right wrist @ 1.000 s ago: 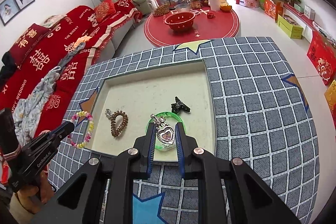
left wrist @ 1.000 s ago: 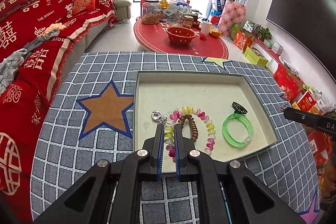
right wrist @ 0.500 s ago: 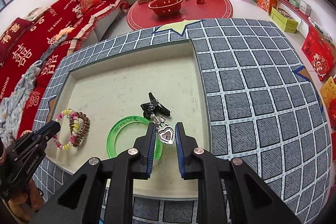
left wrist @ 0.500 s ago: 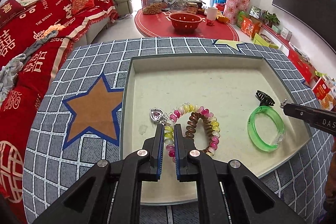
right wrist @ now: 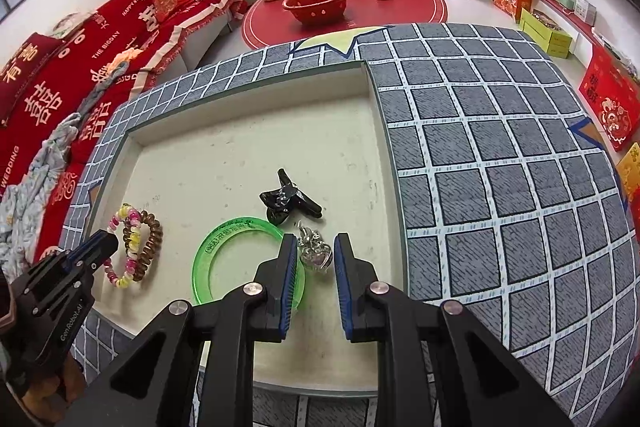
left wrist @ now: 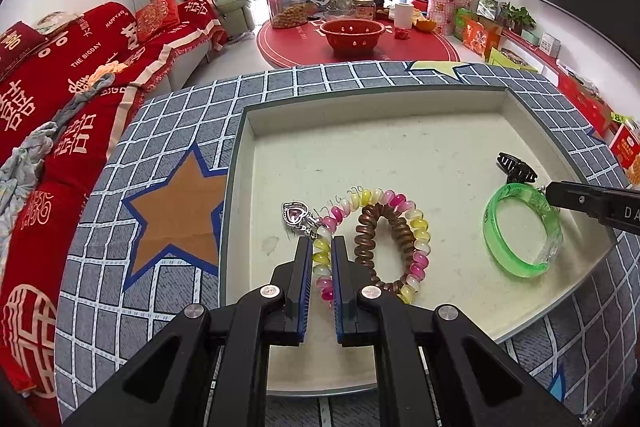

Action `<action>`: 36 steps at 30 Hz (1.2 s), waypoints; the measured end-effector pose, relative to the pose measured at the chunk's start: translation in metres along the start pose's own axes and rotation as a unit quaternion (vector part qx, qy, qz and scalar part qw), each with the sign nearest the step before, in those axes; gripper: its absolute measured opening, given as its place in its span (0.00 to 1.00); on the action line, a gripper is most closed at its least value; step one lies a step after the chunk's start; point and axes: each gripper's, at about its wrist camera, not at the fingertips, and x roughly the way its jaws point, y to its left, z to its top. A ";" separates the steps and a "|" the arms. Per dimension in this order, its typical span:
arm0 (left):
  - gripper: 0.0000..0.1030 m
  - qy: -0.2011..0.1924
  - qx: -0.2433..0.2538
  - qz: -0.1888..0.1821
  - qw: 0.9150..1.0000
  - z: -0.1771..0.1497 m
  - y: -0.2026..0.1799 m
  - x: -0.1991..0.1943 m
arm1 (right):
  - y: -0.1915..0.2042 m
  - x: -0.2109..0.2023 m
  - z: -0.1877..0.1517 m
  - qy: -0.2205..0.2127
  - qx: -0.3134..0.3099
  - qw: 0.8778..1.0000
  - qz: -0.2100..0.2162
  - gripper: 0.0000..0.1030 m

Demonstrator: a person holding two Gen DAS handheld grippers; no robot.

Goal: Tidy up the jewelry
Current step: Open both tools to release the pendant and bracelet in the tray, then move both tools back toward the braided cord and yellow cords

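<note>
A shallow cream tray sits on the checked cloth. My left gripper is shut on a pink-and-yellow bead bracelet, which rests on the tray floor around a brown coil hair tie; a silver heart pendant lies just left. My right gripper is open, with a second silver heart pendant lying on the tray between its fingers. A green bangle and a black hair claw lie beside it.
The tray's raised rim bounds the work area. The checked star-patterned cloth covers the table around it. A red sofa stands to the left, and a round red table with jars and a bowl lies beyond.
My right gripper has lowered into the tray and opened, letting go of the heart pendant beside the green bangle. My left gripper has lowered the bead bracelet onto the tray floor.
</note>
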 end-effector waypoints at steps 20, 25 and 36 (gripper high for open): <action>0.85 -0.012 -0.002 0.004 1.000 -0.004 -0.002 -0.034 | 0.009 -0.049 -0.019 -0.027 0.021 0.998 0.052 0.54; 0.99 -0.032 -0.018 -0.002 0.999 -0.005 0.001 -0.049 | 0.009 -0.060 -0.031 -0.023 0.020 0.998 0.051 0.59; 1.00 -0.043 -0.014 -0.004 0.999 -0.026 -0.001 -0.090 | 0.003 -0.095 -0.064 -0.031 0.032 0.998 0.050 1.00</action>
